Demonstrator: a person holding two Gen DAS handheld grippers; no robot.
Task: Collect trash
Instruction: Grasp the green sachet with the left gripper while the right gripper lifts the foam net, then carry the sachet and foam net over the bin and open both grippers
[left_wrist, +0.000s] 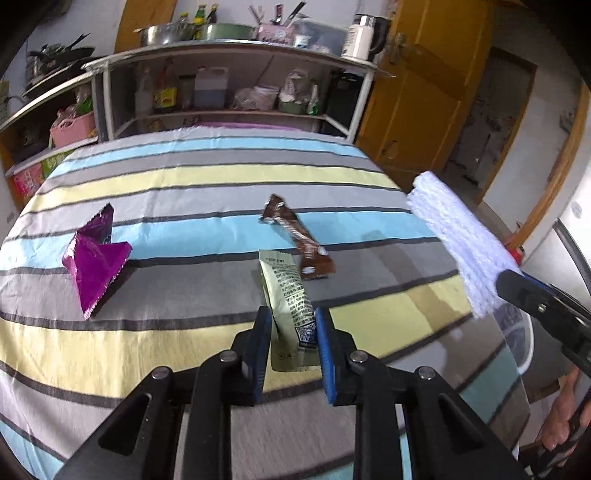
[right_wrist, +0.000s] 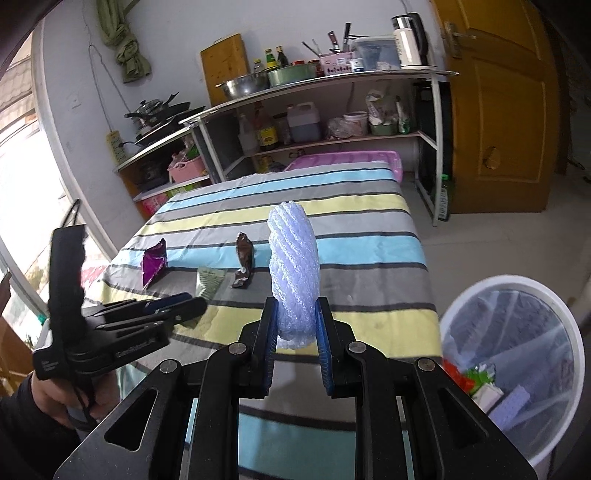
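A pale green wrapper (left_wrist: 290, 295) stands up between the jaws of my left gripper (left_wrist: 291, 317), whose blue pads close on its lower part. In the right wrist view the same wrapper (right_wrist: 210, 280) rises from the left gripper (right_wrist: 188, 301). My right gripper (right_wrist: 295, 306) is shut on a white foam net sleeve (right_wrist: 293, 258), held upright above the table's near right side. A crumpled purple wrapper (left_wrist: 96, 266) lies at the left of the striped tablecloth (left_wrist: 184, 177). A brown wrapper (left_wrist: 299, 240) lies just beyond the green one.
A white bin (right_wrist: 509, 278) with a clear liner and some trash in it stands on the floor right of the table. Metal shelves (left_wrist: 229, 110) loaded with kitchen goods rise behind the table. A yellow door (right_wrist: 498, 110) is at the far right. A hand (right_wrist: 55, 398) holds the left gripper.
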